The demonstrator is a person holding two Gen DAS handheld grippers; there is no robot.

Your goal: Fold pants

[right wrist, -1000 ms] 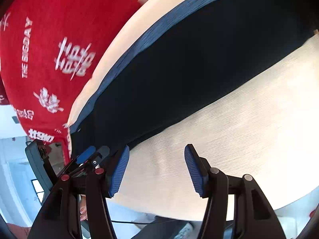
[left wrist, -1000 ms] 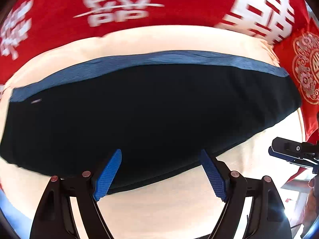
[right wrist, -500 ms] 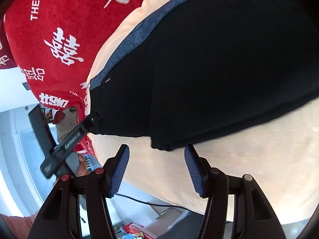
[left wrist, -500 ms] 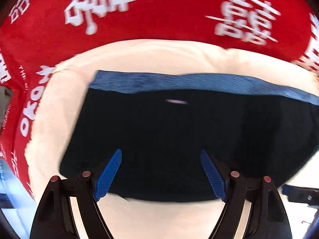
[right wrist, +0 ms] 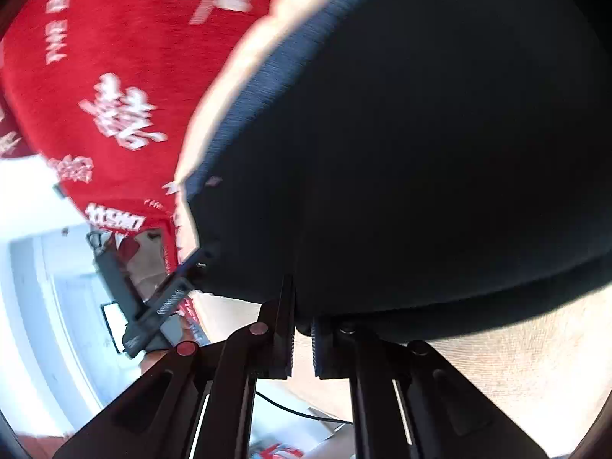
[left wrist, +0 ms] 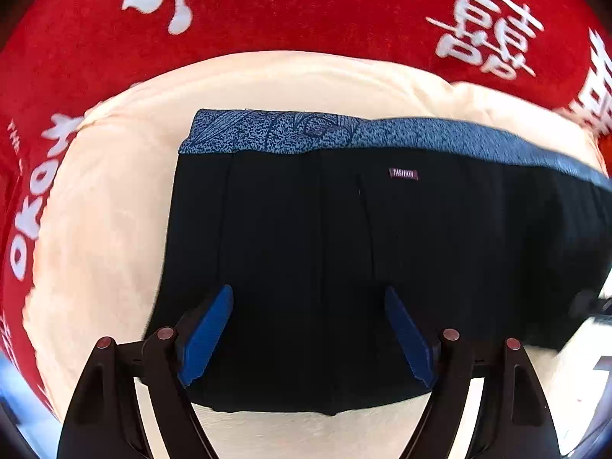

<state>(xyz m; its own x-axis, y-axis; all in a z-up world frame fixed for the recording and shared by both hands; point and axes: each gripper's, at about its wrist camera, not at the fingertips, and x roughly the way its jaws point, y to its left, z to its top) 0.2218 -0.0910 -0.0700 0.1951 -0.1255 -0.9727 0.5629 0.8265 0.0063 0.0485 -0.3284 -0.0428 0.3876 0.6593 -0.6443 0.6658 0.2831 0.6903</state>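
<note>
The black pants (left wrist: 344, 267) lie flat on a cream pad (left wrist: 107, 210), which rests on a red cloth (left wrist: 325, 7) printed with white characters. Their speckled blue waistband (left wrist: 306, 132) runs along the far edge in the left wrist view, and a small label reading FASHION (left wrist: 403, 173) sits just below it, on the black fabric.

The left claw (left wrist: 308, 334) points steeply down over the near part of the pants with its jaws standing wide apart. Its blue pads (left wrist: 206, 332) frame bare black fabric and pinch nothing; whether the tips touch the cloth cannot be told from this angle. The near hem of the pants lies just beyond the claw's body, with cream pad showing below it.

The right claw (right wrist: 303, 306) has its jaws drawn together at the near edge of the pants (right wrist: 420, 134), at a spot where the hem bulges toward the camera. A fold of black fabric appears to be caught between the fingertips, though that edge is dark and blurred (the whole right wrist view is smeared), so the grip reads as likely rather than sharp.

In that same view the left claw (right wrist: 160, 298) shows from outside, at the corner of the pants toward the left of the frame, over the edge of the cream pad (right wrist: 516, 344) and the red cloth (right wrist: 114, 76).
</note>
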